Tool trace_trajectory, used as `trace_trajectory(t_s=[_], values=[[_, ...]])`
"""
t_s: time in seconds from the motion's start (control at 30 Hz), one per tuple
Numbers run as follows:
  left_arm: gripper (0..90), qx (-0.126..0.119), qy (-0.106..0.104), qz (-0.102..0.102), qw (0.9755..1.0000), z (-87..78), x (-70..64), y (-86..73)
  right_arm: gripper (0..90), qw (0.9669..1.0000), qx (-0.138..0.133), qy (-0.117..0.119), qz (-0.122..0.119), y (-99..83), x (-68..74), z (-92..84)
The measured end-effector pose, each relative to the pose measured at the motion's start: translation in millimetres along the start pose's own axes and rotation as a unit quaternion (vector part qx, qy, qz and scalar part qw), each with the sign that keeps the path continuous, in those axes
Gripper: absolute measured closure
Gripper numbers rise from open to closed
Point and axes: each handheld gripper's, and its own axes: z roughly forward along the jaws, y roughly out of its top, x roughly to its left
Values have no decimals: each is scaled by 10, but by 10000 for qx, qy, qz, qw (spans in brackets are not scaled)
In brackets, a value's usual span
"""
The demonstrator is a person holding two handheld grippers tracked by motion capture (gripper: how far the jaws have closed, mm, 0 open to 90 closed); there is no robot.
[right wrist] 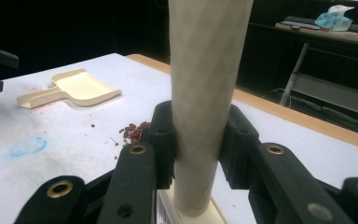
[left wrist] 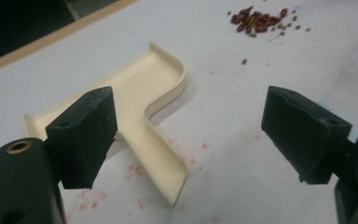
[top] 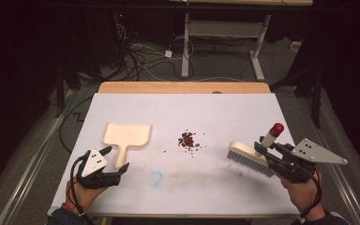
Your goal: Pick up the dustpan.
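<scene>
A cream dustpan [top: 126,135] lies flat on the left of the white table [top: 225,112], its handle pointing toward me. My left gripper [top: 116,159] stands open at the end of that handle, one jaw on either side without touching it. In the left gripper view the dustpan handle [left wrist: 156,149] lies between the jaws, nearer the left one. A small pile of dark red beans [top: 187,139] sits mid-table. At the right, my right gripper [top: 266,151] is shut on the handle [right wrist: 205,88] of a white hand brush [top: 246,157], whose red tip [top: 277,128] points up and away.
A blue smudge [top: 155,178] and faint red stains mark the table near its front edge. A few loose beans lie scattered around the pile. Behind the table's wooden far edge [top: 183,87] are floor cables and the legs of another desk [top: 185,47].
</scene>
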Motion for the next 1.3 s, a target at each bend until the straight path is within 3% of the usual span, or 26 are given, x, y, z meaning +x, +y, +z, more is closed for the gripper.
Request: trace_trajectory(t_s=[0.03,0.2,0.4,0.43,0.57,0.77,0.8,0.83,0.87,0.9,1.03,1.07,1.1,1.3], values=[[173,2,-48,-56,10000,2,8,-12,703,10000,-3,-5,-5,-1,-9,2],[173,214,67,92,9997,7,-76,-13,703,10000,5,-36,-7,-3,-49,63],[184,300,130,16,9995,-60,-87,-70,703,9999,9,14,-107,17,-58,157],[195,361,249,8,9990,-80,-100,-76,703,9999,12,31,-109,19,-53,167],[195,371,197,26,9991,-92,-112,-90,704,9998,2,61,-177,41,-45,197],[195,687,259,-156,9972,61,-74,-86,703,9998,32,49,-170,39,-53,237],[195,778,291,-238,9963,103,-52,-80,703,9998,41,33,-185,42,-52,237],[195,962,299,-567,9933,201,7,-73,703,9998,44,36,-191,43,-48,236],[194,1033,292,-704,9917,250,34,-70,703,9998,45,38,-198,41,-43,234],[193,1033,292,-704,9917,250,34,-70,703,9998,51,25,-215,41,-39,233],[195,1279,298,-1160,9845,462,182,-56,703,9997,64,-43,-211,40,-40,220],[196,1279,298,-1160,9845,462,182,-56,703,9997,64,-43,-211,40,-40,220],[205,1413,303,-1227,9819,550,233,-48,703,9998,29,-85,-166,49,-43,216],[310,1519,228,-1387,9784,668,334,-45,703,9998,-3,-115,-172,73,-50,239]])
